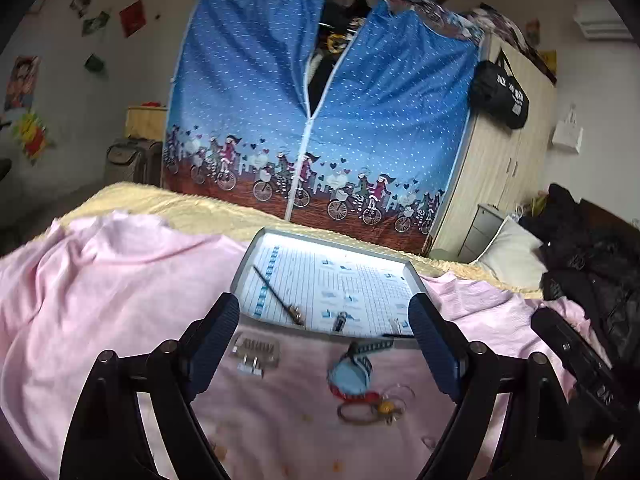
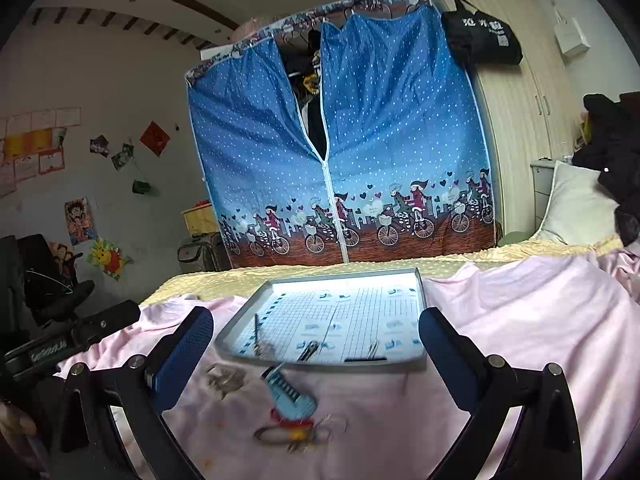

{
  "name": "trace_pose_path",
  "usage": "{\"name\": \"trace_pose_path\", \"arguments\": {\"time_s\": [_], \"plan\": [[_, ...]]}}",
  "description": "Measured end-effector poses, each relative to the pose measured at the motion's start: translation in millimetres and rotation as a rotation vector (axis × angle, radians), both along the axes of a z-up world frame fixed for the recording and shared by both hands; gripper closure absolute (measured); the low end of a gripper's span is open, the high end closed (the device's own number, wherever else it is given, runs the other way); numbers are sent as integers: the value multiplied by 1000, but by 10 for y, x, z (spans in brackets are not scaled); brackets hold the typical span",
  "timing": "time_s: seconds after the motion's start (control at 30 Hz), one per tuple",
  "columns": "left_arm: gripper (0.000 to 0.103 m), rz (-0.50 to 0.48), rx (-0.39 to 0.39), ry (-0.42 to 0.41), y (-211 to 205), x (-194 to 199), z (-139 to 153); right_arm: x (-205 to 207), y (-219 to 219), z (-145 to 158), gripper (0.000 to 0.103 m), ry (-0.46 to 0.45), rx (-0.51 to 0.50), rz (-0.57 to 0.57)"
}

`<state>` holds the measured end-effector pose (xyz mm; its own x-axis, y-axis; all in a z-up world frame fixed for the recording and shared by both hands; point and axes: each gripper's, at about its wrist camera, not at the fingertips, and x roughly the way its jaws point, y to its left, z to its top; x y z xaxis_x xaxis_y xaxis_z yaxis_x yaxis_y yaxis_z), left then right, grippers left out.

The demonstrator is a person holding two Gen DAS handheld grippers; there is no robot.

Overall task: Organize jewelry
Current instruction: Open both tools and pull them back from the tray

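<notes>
A grey tray (image 1: pixel 256 248) (image 2: pixel 240 332) with a printed paper liner lies on the pink sheet. In it rest a long hairpin (image 1: pixel 276 292) (image 2: pixel 256 332), a small dark clip (image 1: pixel 339 322) (image 2: pixel 308 350) and a thin black bar (image 1: pixel 396 335) (image 2: pixel 366 359). In front of the tray lie a metal comb clip (image 1: pixel 254 354) (image 2: pixel 222 378), a round blue trinket (image 1: pixel 350 372) (image 2: pixel 290 396) and a tangle of brown hair ties with an orange bead (image 1: pixel 372 406) (image 2: pixel 296 434). My left gripper (image 1: pixel 324 344) hovers open above these pieces. My right gripper (image 2: pixel 316 352) is open too, holding nothing.
The pink sheet (image 1: pixel 100 288) covers a bed with a yellow blanket (image 1: pixel 168 204) behind it. A blue fabric wardrobe (image 1: pixel 320 120) stands past the bed, a wooden cupboard (image 1: pixel 504 152) to its right. Dark clothes (image 1: pixel 592 256) and a pillow (image 1: pixel 512 252) lie at right.
</notes>
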<state>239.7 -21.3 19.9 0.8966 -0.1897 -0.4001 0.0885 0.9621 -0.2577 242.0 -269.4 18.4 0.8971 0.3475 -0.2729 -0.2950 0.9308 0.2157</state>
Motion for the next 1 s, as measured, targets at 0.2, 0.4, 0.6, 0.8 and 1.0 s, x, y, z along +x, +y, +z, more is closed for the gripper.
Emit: {"name": "trace_pose_path", "arguments": {"time_s": [0.2, 0.4, 0.6, 0.8, 1.0], "plan": [[8, 6, -87, -28, 194, -511, -24, -466, 47, -66, 0, -4, -25, 0], [8, 31, -118, 13, 350, -737, -55, -767, -21, -201, 0, 52, 16, -40], [8, -49, -119, 145, 377, -870, -322, -761, -29, -335, 0, 144, 4, -91], [8, -46, -137, 207, 313, -822, -458, -640, -7, -513, 0, 242, -35, -115], [8, -7, 79, 266, 140, -763, -614, -404, 85, -804, 0, 439, -106, -138]]}}
